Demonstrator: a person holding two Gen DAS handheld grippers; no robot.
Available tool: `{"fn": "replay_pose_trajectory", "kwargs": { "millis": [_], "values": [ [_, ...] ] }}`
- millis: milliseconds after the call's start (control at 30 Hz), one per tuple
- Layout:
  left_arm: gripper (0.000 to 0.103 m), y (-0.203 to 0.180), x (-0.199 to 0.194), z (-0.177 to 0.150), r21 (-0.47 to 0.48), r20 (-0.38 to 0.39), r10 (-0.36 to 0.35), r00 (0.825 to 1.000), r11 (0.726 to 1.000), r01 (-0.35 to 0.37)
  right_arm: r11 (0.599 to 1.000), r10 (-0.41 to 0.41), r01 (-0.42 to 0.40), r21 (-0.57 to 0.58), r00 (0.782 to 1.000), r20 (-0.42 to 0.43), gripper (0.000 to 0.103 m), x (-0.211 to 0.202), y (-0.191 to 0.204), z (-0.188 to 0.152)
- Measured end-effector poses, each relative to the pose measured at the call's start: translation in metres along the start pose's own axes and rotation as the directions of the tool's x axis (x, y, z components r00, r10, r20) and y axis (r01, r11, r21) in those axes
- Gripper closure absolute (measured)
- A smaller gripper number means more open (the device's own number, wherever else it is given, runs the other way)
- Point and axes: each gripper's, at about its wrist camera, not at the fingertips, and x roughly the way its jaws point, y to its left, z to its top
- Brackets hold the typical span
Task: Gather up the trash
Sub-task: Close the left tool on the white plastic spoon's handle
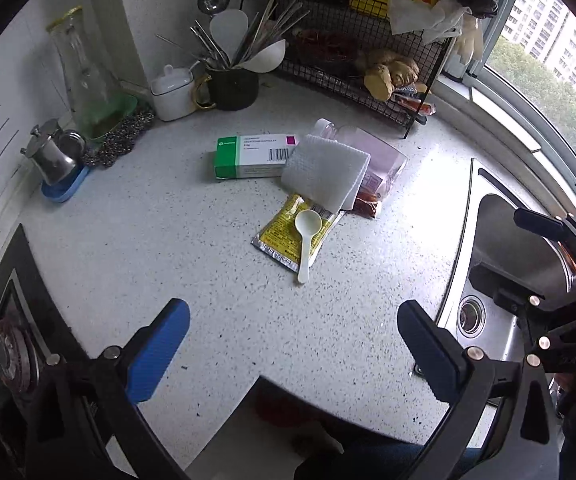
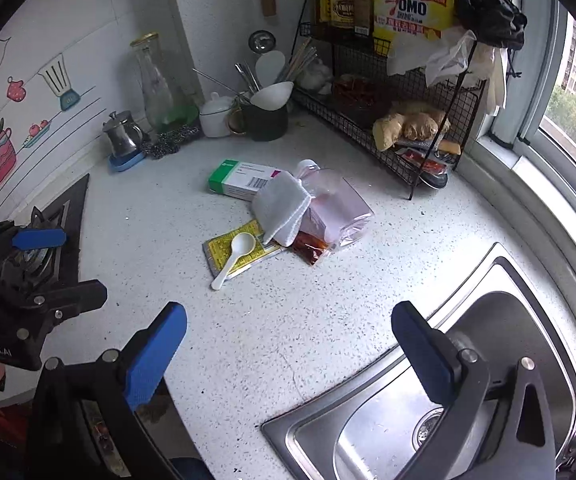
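Observation:
A pile of trash lies mid-counter: a green-and-white medicine box (image 1: 247,157) (image 2: 239,179), a folded white tissue (image 1: 326,170) (image 2: 281,208), a clear pinkish plastic pouch (image 1: 376,156) (image 2: 340,212), a red sauce packet (image 1: 368,204) (image 2: 311,247), a yellow sachet (image 1: 288,236) (image 2: 239,250) and a white plastic spoon (image 1: 307,236) (image 2: 236,254) lying on it. My left gripper (image 1: 294,340) is open and empty, well short of the pile. My right gripper (image 2: 290,346) is open and empty, over the counter's front by the sink.
A steel sink (image 2: 428,408) (image 1: 500,276) is at the right, a gas stove (image 1: 11,344) (image 2: 43,248) at the left. A black wire rack (image 1: 368,76) (image 2: 408,120), utensil mug (image 1: 231,88), white pot (image 1: 171,94), glass bottle (image 1: 83,80) and steel jug (image 1: 53,156) line the back.

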Motion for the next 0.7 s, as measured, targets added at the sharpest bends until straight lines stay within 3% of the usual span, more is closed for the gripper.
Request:
{"fn": "replay_pose_trajectory", "kwargs": {
  "millis": [200, 367, 600, 700],
  "values": [
    [0.001, -0.006, 0.05, 0.023, 0.029, -0.081, -0.03, 0.996, 0.999, 0.033, 1.0, -0.004, 0.003, -0.003, 0.998, -0.061, 0.001, 0.033, -0.017, 0.009],
    [0.025, -0.01, 0.092, 0.036, 0.06, -0.154, -0.024, 0.988, 0.998, 0.033, 1.0, 0.018, -0.016, 0.014, 0.994, -0.11, 0.001, 0.055, -0.033, 0.013],
    [0.036, -0.006, 0.135, 0.047, 0.054, -0.213, -0.063, 0.975, 0.996, 0.076, 0.999, 0.037, -0.033, 0.027, 0.985, -0.167, 0.001, 0.084, -0.053, 0.018],
    [0.044, -0.004, 0.148, 0.048, 0.057, -0.234, -0.045, 0.971, 0.997, 0.06, 0.999, 0.042, -0.036, 0.034, 0.982, -0.183, 0.001, 0.093, -0.058, 0.019]
  ]
}}
